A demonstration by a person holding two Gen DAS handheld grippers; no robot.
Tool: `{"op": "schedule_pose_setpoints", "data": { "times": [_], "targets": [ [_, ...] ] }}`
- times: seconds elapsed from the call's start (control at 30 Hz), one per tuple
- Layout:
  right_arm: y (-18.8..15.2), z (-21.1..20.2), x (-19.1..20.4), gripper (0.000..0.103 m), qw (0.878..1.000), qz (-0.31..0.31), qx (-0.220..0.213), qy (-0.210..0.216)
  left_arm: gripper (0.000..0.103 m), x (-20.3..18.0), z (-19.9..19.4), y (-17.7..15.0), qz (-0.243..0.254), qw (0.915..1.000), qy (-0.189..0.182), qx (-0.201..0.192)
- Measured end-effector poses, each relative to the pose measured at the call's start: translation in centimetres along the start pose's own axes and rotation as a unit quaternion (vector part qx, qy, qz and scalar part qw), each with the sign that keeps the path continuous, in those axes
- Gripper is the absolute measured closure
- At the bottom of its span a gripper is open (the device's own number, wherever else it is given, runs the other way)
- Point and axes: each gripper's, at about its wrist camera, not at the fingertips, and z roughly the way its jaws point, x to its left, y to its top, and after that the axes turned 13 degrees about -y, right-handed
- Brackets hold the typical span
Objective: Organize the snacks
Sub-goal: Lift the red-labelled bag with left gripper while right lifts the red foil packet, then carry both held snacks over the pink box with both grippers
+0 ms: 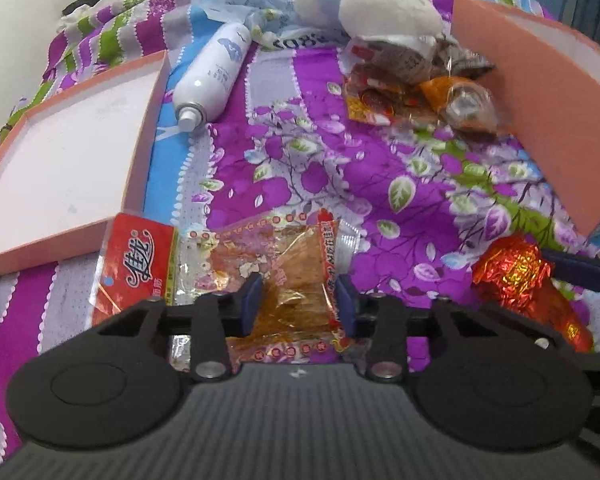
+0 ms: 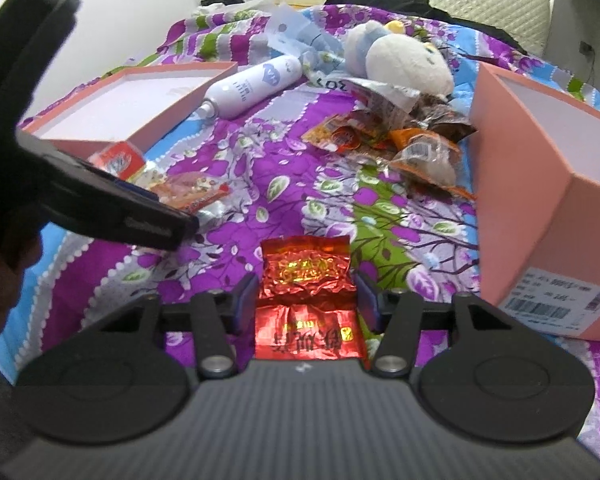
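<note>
Both grippers are down on the bedspread [image 1: 300, 152], each over its own snack, so this looks like a paired pick

Left gripper [image 1: 298, 300]: fingers straddle a clear orange snack packet [image 1: 296, 264] that lies flat just beside the shallow pink lid [image 1: 60, 152]. The blue pads [image 1: 252, 300] sit tight against the crinkled film on both sides, so I read it as clamped on the packet, though the packet has not left the cloth. A red labelled packet [image 1: 140, 264] lies touching it on the left, outside the fingers

Right gripper [image 2: 306, 300]: fingers bracket a red foil packet [image 2: 308, 296]. One pad looks to touch the foil; a narrow sliver of gap shows at the other, so I cannot tell whether it is gripped or merely framed

Destination, judged: the deep pink box [image 2: 540, 216] stands open just right of the foil packet, mouth up, ready to take snacks. The lid lies upturned on the far left, well apart from it

Remaining work: a heap of loose snack packets [image 2: 400, 136] sits beside the box's far corner, near the plush toy [image 2: 404, 60]. A white spray bottle [image 2: 252, 84] lies on its side between lid and toy; not a snack, probably stays

Risk: film is slippery and soft, so a thin pinch may slide off on lifting
</note>
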Motion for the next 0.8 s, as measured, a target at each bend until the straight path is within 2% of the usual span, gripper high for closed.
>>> {"op": "schedule_pose_setpoints", "data": {
  "times": [0.13, 0.2, 0.3, 0.57, 0.8],
  "targets": [
    [0.4, -0.9, -0.8, 0.048, 1.000, 0.017, 0.000, -0.006, 0.071, 0.1, -1.5, 0.4, -0.023, 0.9995, -0.017, -0.014],
    [0.7, -1.5, -1.1, 0.048, 1.000, 0.024, -0.001, -0.011, 0.078, -0.2, -2.4, 0.6, -0.027, 0.9992, -0.022, -0.021],
    [1.3, -2.6, -1.7, 0.048, 0.999, 0.037, -0.005, -0.015, 0.081, -0.7, -3.9, 0.8, -0.036, 0.9980, -0.039, -0.034],
    [3.6, -6.3, -3.6, 0.048, 0.997, 0.061, -0.029, -0.031, 0.083, -2.8, -9.2, 2.1, -0.064, 0.9918, -0.079, -0.077],
    [6.1, -9.2, -5.5, 0.048, 0.994, 0.081, -0.057, -0.038, 0.083, -4.5, -13.2, 4.4, -0.063, 0.9861, -0.109, -0.108]
  ]
}}
